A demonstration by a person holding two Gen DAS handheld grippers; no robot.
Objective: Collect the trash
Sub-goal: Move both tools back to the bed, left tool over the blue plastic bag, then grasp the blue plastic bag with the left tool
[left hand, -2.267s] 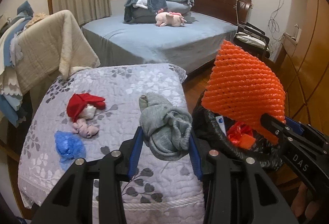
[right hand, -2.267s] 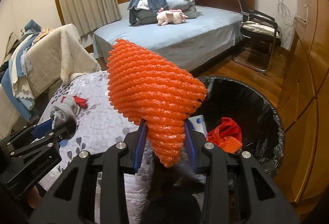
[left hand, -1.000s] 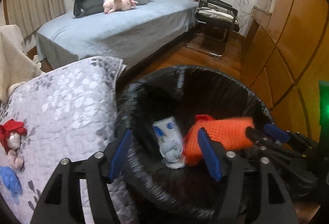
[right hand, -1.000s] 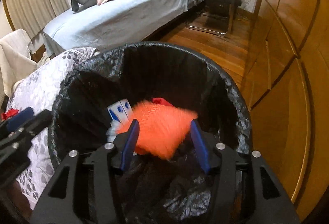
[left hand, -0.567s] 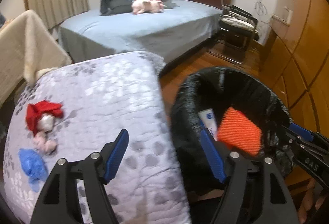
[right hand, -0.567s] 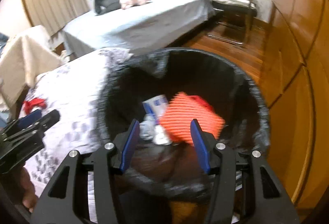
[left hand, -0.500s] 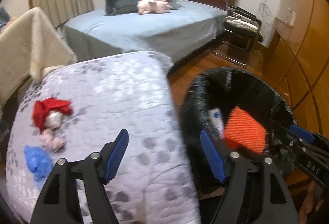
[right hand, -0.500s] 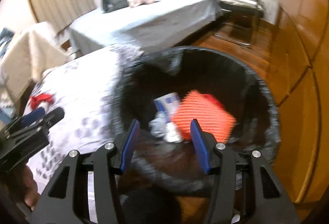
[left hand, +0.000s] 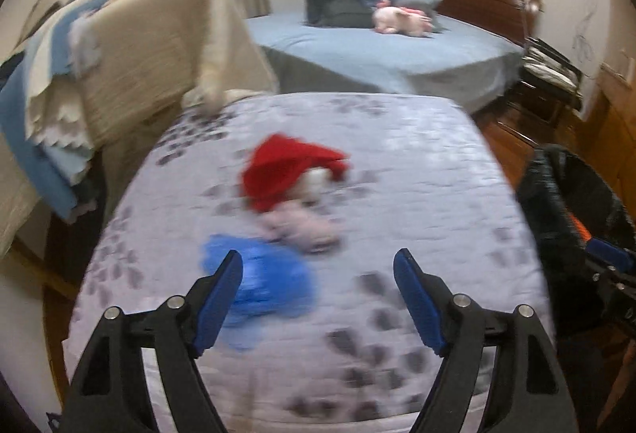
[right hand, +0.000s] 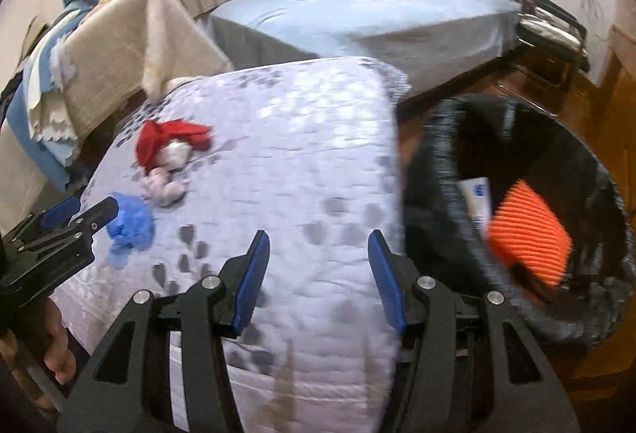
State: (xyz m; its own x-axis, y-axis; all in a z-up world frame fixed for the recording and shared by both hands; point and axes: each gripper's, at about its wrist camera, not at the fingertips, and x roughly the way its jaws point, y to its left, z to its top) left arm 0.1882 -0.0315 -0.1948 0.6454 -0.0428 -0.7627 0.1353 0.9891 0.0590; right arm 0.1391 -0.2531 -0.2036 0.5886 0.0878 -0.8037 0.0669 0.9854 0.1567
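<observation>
- The left gripper (left hand: 318,292) is empty, its jaws opening over the quilt (left hand: 417,163).
- The blue wad (left hand: 266,286) lies just ahead of its left finger (left hand: 216,298), off toward that side, not between the two fingers. It has no clear long axis.
- The pink scrap (left hand: 302,226) and red cloth (left hand: 286,165) lie further ahead, nearer the centre line, touching each other.
- The right gripper (right hand: 318,274) has its fingers apart with nothing between them; it hangs over the quilt's edge by the bin (right hand: 437,163).
- From the right wrist view the blue wad (right hand: 131,224) sits well off to the left, right at the left gripper's tips.
- The left hand is nearer, so the wad is probably its pick.
- The orange net (right hand: 526,238) is already in the bin.
</observation>
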